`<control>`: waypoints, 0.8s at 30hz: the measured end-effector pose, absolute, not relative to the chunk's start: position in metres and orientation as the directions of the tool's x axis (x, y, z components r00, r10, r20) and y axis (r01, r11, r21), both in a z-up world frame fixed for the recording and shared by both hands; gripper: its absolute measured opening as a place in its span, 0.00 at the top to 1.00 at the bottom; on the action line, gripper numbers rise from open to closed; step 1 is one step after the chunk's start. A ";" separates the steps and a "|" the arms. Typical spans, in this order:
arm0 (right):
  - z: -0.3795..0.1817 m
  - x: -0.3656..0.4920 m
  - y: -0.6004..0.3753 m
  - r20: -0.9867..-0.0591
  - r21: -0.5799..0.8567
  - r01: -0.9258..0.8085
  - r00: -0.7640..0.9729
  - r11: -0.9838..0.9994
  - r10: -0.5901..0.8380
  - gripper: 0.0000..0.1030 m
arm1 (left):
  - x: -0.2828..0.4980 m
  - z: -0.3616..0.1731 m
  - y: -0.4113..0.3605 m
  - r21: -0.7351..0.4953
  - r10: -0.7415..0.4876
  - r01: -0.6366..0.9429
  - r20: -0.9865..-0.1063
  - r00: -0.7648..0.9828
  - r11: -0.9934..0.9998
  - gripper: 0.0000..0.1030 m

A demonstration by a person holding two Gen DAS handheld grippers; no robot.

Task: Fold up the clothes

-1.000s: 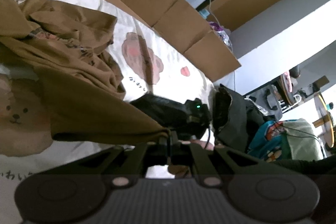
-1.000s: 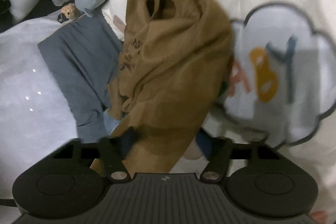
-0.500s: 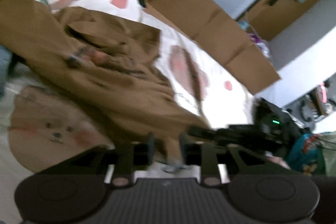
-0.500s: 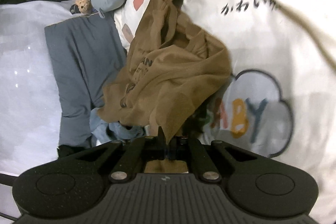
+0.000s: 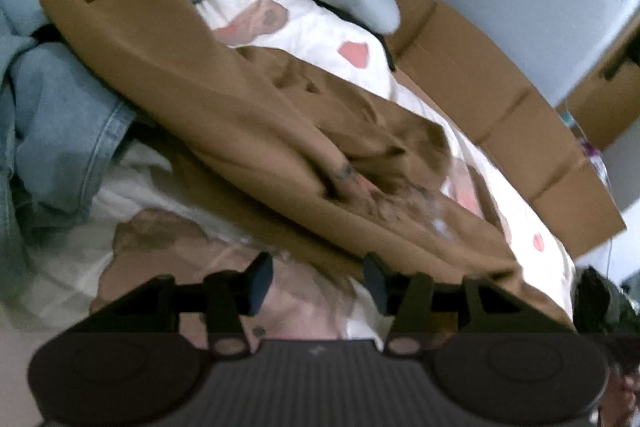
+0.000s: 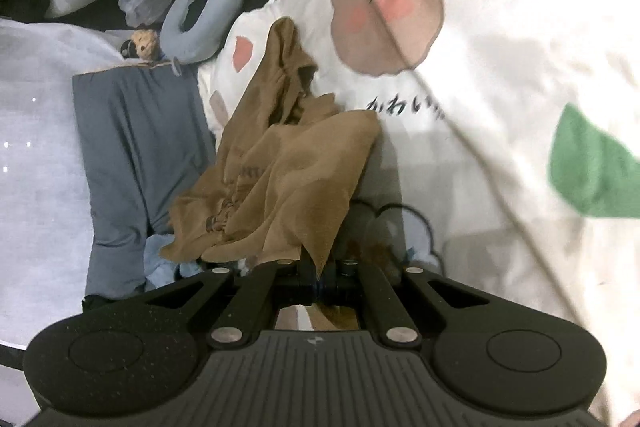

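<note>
A second earlier the left gripper [image 5: 316, 281] pinched the brown shirt [image 5: 248, 115]; now its fingers were opening, released. The right gripper [image 6: 320, 277], open before, had clenched the shirt's edge.

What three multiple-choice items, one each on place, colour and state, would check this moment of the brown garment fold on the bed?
1. Where does the folded grey garment lie in the right wrist view?
A. Left of the crumpled brown cotton garment
B. On the green patch
C. On the cardboard

2. What colour is the curved neck pillow?
A. Red
B. Grey-blue
C. Yellow

3. How do the grippers stand?
A. Both clamp cloth
B. Both empty
C. The right gripper clamps the brown garment, the left gripper is opening, holding nothing

Key: 1 A, grey cloth sits left of brown; 2 B, it shows grey-blue; 3 C, brown cloth runs into the right's closed tips, the left's pads stand apart.
</note>
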State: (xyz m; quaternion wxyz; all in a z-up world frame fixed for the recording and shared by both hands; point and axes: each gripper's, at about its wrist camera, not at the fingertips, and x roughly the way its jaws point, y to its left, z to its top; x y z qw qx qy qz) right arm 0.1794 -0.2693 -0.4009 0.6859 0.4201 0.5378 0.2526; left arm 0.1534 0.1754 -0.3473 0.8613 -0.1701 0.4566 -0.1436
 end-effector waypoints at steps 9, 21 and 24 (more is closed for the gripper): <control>-0.391 0.182 -0.301 -0.561 0.822 0.124 0.351 0.556 0.750 1.00 | 0.176 -0.364 0.194 -0.461 -0.359 -0.019 -0.716 0.598 0.887 0.48; -0.381 0.188 -0.352 -0.616 0.774 0.172 0.426 0.609 0.663 1.00 | 0.202 -0.361 0.205 -0.525 -0.350 -0.073 -0.658 0.667 0.848 0.39; -0.381 0.188 -0.362 -0.626 0.765 0.184 0.439 0.618 0.645 1.00 | 0.214 -0.370 0.197 -0.512 -0.343 -0.078 -0.673 0.655 0.856 0.38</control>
